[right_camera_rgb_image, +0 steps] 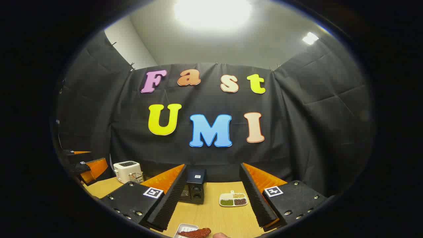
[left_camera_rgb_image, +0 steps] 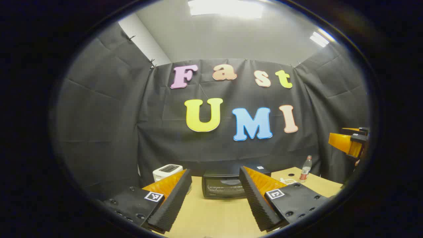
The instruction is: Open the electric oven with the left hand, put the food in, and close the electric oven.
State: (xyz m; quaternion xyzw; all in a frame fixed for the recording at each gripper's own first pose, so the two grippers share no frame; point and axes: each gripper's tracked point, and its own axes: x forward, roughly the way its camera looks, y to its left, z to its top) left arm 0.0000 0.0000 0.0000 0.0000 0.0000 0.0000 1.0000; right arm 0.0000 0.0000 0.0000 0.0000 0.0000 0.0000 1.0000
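While oven (left_camera_rgb_image: 224, 184) seems shut, label unreadable

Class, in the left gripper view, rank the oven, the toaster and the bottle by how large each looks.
1. Oven, partly behind the left gripper's fingers.
2. Toaster, partly hidden too.
3. Bottle.
Apparent sizes only; distances from the camera differ.

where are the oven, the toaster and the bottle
electric oven (left_camera_rgb_image: 222, 187), left gripper view, its closed front door
toaster (left_camera_rgb_image: 167, 171), left gripper view, its white top
bottle (left_camera_rgb_image: 305, 170), left gripper view, its label band
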